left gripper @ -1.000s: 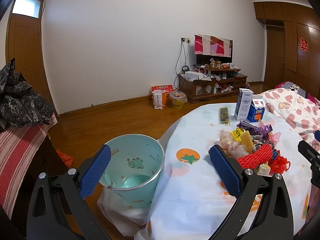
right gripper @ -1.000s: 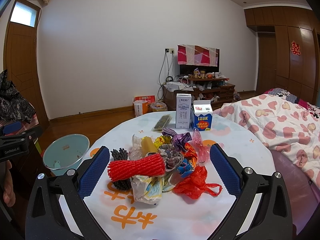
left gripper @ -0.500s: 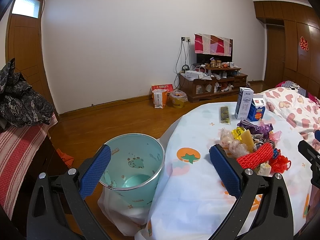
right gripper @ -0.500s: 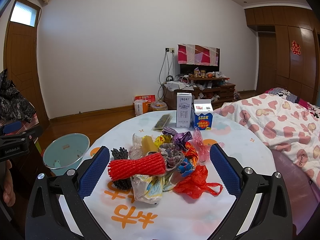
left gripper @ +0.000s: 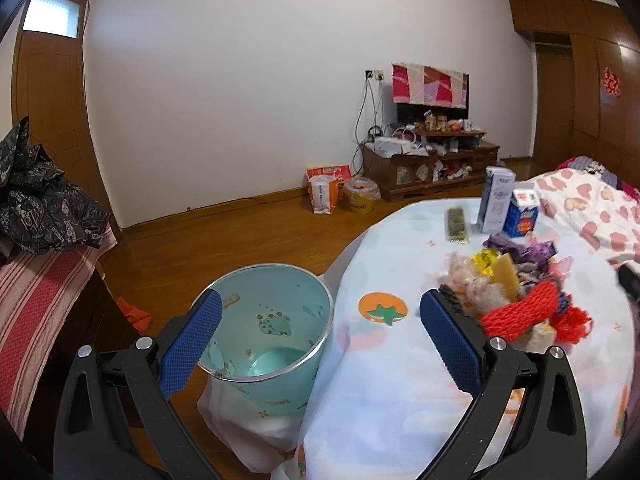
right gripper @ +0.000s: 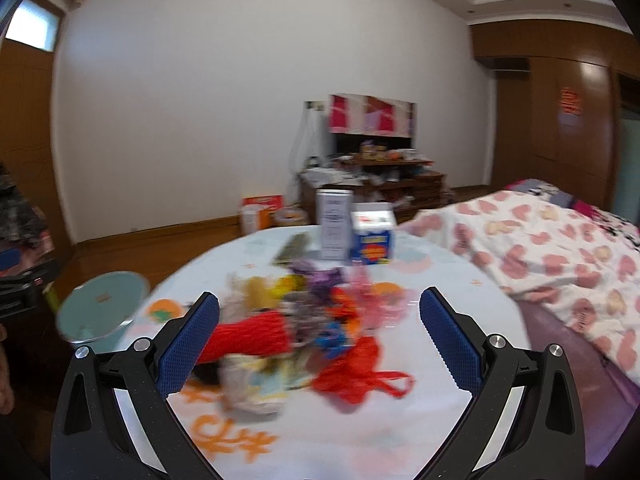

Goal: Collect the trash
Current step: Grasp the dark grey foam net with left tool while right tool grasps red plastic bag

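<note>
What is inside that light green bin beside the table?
The bin looks empty: bare teal bottom and printed inner wall show. The left gripper's finger hides part of its near side.

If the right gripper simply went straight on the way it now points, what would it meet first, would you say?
Most likely the trash pile on the table: the open right gripper frames it, with the red foam net nearest. The view is blurred, so depth is uncertain.
</note>
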### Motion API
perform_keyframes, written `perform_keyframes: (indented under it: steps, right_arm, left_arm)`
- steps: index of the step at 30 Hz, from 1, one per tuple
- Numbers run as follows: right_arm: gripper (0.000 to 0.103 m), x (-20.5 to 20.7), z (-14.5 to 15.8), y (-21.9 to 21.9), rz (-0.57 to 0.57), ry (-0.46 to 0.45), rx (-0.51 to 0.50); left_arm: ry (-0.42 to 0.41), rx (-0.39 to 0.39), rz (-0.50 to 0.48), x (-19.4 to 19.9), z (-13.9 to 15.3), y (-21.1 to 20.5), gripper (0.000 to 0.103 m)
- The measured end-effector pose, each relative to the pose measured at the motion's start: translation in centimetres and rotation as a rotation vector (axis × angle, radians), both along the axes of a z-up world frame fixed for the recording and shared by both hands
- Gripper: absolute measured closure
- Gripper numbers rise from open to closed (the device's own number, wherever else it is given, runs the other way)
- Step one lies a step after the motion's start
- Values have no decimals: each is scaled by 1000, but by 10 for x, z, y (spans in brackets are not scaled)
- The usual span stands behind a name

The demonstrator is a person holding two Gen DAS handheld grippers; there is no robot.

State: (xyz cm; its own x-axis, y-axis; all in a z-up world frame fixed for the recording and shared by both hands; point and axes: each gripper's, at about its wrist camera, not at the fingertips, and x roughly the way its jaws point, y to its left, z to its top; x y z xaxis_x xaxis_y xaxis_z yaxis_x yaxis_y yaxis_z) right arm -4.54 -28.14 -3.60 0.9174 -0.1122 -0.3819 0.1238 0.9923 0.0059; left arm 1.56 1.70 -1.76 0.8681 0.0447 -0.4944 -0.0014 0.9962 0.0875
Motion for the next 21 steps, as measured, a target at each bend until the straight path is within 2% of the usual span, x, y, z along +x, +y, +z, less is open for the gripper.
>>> perform_keyframes:
  steps: [8,12,21]
  right_arm:
    - [6,25,-42,-44,-122,99,14]
    - [13,34,-61,-55,-149,151,20]
    - [12,38,-72,-65,-164,175,57]
  left_arm:
    - [109,8,-40,37,-50,-29,6]
    - [146,17,-79,45,-64,-54,6]
    - [226,48,-186,36,-89,-107,6]
